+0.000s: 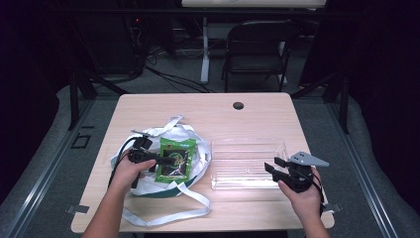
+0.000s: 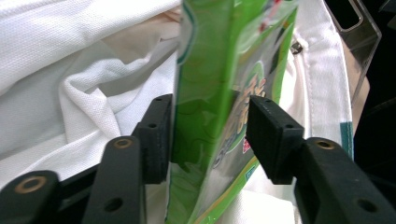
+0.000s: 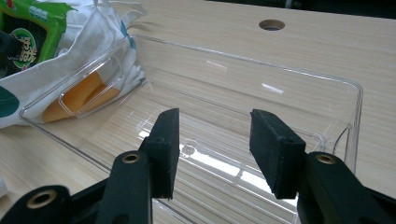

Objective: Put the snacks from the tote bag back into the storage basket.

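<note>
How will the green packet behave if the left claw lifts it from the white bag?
The green packet looks thin and glossy, so it will probably flex and may slip. It seems light for its size. The left claw straddles its edge, with a gap at one jaw.

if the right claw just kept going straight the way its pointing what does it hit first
Most likely the clear tray. The right claw is open and angled down over the tray's near rim, so it would probably meet the tray's floor first, with nothing between. Exact depth is hard to judge through the clear plastic.
</note>
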Available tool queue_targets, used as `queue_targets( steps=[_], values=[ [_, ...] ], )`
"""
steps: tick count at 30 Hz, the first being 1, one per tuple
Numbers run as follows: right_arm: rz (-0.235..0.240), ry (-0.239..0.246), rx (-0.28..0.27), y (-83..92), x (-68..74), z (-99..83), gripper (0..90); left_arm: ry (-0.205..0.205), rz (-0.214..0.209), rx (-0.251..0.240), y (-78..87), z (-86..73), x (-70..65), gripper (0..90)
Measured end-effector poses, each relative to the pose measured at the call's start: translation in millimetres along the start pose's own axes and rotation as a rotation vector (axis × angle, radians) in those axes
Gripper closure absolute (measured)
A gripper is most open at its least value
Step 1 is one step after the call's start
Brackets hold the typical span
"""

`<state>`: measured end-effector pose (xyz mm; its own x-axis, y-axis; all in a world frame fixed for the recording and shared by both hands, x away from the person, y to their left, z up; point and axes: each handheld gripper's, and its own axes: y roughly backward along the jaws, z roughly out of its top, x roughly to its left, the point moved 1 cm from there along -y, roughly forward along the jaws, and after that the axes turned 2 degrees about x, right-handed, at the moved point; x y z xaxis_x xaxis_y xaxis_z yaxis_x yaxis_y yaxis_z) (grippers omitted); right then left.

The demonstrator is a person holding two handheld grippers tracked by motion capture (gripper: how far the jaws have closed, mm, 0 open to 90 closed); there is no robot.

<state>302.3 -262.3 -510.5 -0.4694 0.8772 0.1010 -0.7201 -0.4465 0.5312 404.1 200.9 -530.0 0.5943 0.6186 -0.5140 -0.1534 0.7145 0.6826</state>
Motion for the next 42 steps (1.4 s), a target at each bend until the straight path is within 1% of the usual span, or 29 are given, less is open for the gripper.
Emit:
queue_targets(
  steps=[4, 6, 9, 11, 15, 16, 23, 29, 37, 38, 42],
  values=[
    [0.003, 0.0, -0.001, -0.5, 0.6, 0.1, 52.6, -0.02, 0.001, 0.002, 3.4, -0.1, -1.5, 56.8],
    [0.002, 0.0, -0.001, -0.5, 0.5, 0.2, 52.6, -0.023, 0.002, 0.002, 4.8, -0.6, -1.3, 59.0],
    [0.001, 0.0, 0.0, -0.3, 0.4, 0.2, 52.6, -0.033, -0.009, 0.001, 7.3, -1.3, 0.3, 61.9],
    [0.002, 0.0, 0.0, -0.4, 0.3, 0.2, 52.6, -0.034, -0.008, -0.002, 8.8, -1.7, 1.3, 64.6],
    [0.001, -0.004, 0.0, -1.2, 0.0, -0.1, 52.6, -0.034, -0.02, -0.001, 11.3, -2.5, 3.2, 68.2],
    [0.001, -0.004, 0.0, -1.2, 0.0, -0.1, 52.6, -0.027, -0.023, -0.003, 11.8, -2.7, 3.5, 68.2],
    [0.002, -0.006, 0.0, -1.8, 0.1, -0.4, 52.6, -0.016, -0.051, -0.022, 16.2, -4.5, 9.4, 70.7],
    [0.002, -0.006, 0.0, -2.5, 0.2, -0.7, 52.6, -0.006, -0.051, -0.045, 20.0, -4.4, 10.4, 71.2],
    [0.003, -0.008, -0.002, -2.4, -0.4, -1.0, 52.6, -0.002, -0.042, -0.071, 25.3, -4.6, 12.8, 71.2],
    [0.004, -0.009, -0.003, -2.5, -0.4, -1.1, 52.6, 0.002, -0.038, -0.084, 27.0, -4.6, 13.0, 71.3],
    [-0.003, -0.004, 0.002, -2.1, -0.9, -1.2, 52.6, -0.001, -0.031, -0.101, 30.0, -4.5, 13.3, 71.2]
  ],
)
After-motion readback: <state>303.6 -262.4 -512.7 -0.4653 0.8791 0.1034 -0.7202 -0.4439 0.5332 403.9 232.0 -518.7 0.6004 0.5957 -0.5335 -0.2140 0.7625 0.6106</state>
